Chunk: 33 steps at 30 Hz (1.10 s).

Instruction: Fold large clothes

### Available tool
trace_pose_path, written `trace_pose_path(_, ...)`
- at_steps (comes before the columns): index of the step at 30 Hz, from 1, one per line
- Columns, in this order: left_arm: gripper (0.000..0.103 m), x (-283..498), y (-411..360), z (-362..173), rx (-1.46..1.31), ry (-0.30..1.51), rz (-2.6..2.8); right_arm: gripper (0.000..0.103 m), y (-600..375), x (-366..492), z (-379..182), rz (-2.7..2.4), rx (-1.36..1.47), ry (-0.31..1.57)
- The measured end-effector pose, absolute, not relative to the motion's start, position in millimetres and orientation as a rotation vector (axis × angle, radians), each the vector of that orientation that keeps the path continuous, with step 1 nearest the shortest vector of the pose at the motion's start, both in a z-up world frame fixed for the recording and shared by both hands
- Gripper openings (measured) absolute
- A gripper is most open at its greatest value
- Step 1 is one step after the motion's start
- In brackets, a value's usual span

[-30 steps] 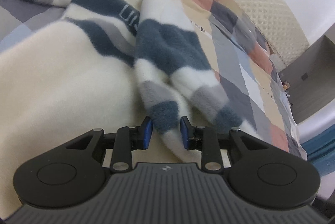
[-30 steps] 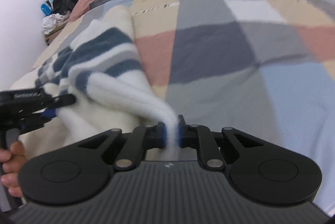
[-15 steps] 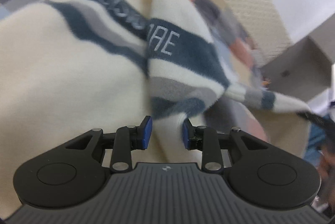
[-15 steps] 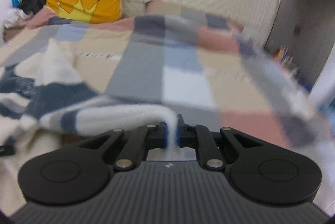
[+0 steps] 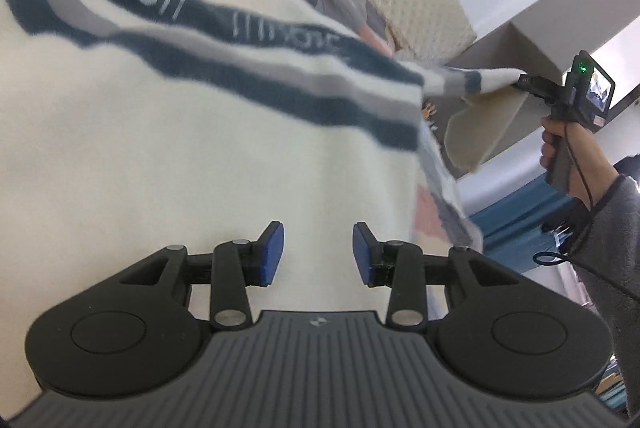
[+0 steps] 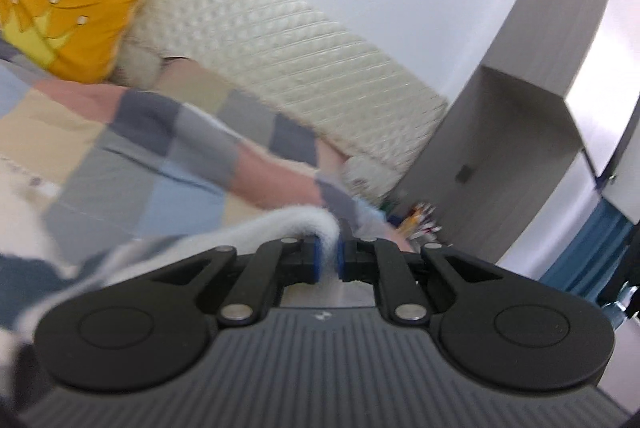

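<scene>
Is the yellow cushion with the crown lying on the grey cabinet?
No, the yellow crown cushion leans against the cream quilted headboard on the bed.

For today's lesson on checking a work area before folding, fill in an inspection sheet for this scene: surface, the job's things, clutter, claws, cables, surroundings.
Surface: bed with a checked quilt, partly covered.
Job's things: cream fleece top with navy and grey stripes, spread out; its sleeve is pulled up off the bed.
Clutter: yellow crown cushion at the headboard; small colourful items by the wall, too blurred to name.
Claws: left claw over the cream fabric, jaws opening, nothing between them; right claw shut on the sleeve's end.
Cables: a thin black cable runs down from the right claw's handle.
Surroundings: quilted headboard, grey cabinet, blue curtain.
</scene>
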<state>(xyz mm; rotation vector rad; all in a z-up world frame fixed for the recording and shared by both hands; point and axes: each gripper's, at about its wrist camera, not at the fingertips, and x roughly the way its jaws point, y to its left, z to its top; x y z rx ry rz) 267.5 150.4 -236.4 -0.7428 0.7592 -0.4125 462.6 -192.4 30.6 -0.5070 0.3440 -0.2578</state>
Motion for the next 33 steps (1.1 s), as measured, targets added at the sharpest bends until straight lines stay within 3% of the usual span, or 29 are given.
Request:
trace_pose_path(15,0.043,285,141,-254,-0.662,0.821,-0.339,0.011,-244,379,-134,-0.385,-0.052,0.439)
trace_pose_path(22,0.043,273,148,-246,-0.718,0.822,-0.319,0.013,-191,364,-154,-0.266,-0.232,0.497)
trace_pose_path(30,0.043,265,148,-244,-0.687,0.831,-0.29,0.016,-178,363,-178,-0.095,-0.234,0.609)
trace_pose_path(33,0.043,264,150,-243,-0.687,0.832,-0.27,0.026,-186,362,-174,-0.073,-0.15,0.638)
